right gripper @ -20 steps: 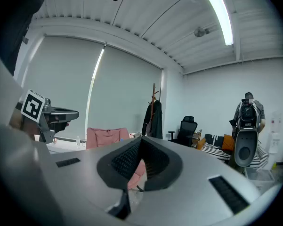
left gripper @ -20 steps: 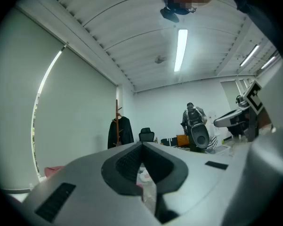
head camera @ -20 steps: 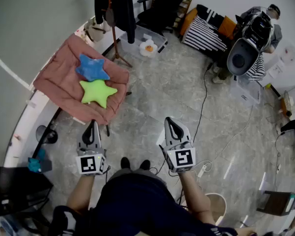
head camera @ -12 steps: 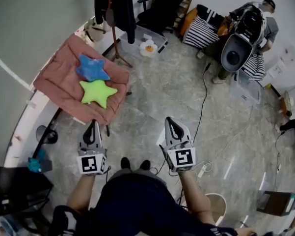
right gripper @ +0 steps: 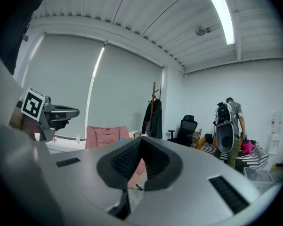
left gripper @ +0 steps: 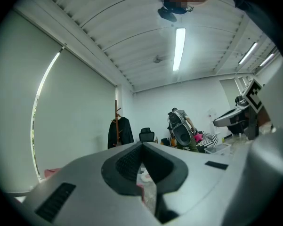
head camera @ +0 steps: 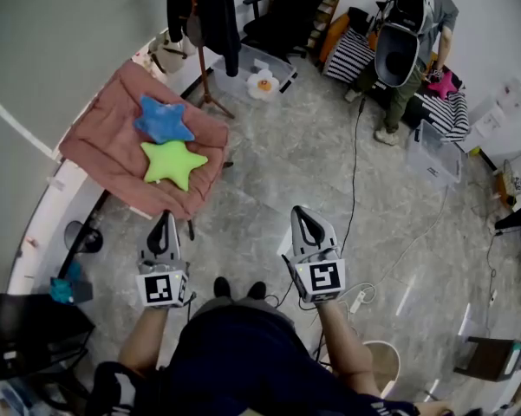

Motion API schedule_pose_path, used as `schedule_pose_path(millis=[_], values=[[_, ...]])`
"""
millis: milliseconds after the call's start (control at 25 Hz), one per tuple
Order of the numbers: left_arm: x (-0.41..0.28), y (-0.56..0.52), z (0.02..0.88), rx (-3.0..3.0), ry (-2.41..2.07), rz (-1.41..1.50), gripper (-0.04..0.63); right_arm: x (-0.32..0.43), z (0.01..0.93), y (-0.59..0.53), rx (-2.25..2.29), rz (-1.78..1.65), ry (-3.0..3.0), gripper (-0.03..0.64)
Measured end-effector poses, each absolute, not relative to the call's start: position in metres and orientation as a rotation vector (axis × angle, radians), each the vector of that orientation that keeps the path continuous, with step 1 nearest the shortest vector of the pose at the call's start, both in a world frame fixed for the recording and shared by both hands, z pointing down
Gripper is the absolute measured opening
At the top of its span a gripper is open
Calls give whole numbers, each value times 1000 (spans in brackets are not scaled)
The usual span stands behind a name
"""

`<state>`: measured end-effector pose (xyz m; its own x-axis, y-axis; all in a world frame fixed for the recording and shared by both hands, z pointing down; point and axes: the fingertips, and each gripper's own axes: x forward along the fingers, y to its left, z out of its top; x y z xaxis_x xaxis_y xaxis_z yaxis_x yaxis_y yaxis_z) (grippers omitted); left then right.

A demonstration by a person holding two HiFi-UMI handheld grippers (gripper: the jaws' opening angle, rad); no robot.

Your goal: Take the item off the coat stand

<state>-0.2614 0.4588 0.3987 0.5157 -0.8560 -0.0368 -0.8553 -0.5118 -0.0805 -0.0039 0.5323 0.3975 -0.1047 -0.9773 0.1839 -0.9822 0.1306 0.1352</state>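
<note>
Far beyond left tongs (head camera: 163, 219) and right tongs (head camera: 300, 215), coat (head camera: 218, 11) on coat stand (head camera: 207, 78)

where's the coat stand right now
Head view, top, left of centre: the coat stand, dark coat hanging on it, stands between the pink cloth and the black office chair.

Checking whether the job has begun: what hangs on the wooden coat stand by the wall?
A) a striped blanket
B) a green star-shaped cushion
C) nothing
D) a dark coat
D: a dark coat hangs from the top of the wooden coat stand, while the green star-shaped cushion lies on the pink cloth.
</note>
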Motion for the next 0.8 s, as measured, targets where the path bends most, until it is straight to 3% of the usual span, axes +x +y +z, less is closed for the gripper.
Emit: schedule_pose_path(millis=[800], values=[[-251,456,403,-2670,1438,-32,28,4,403,533,1966,31,-2189,18]])
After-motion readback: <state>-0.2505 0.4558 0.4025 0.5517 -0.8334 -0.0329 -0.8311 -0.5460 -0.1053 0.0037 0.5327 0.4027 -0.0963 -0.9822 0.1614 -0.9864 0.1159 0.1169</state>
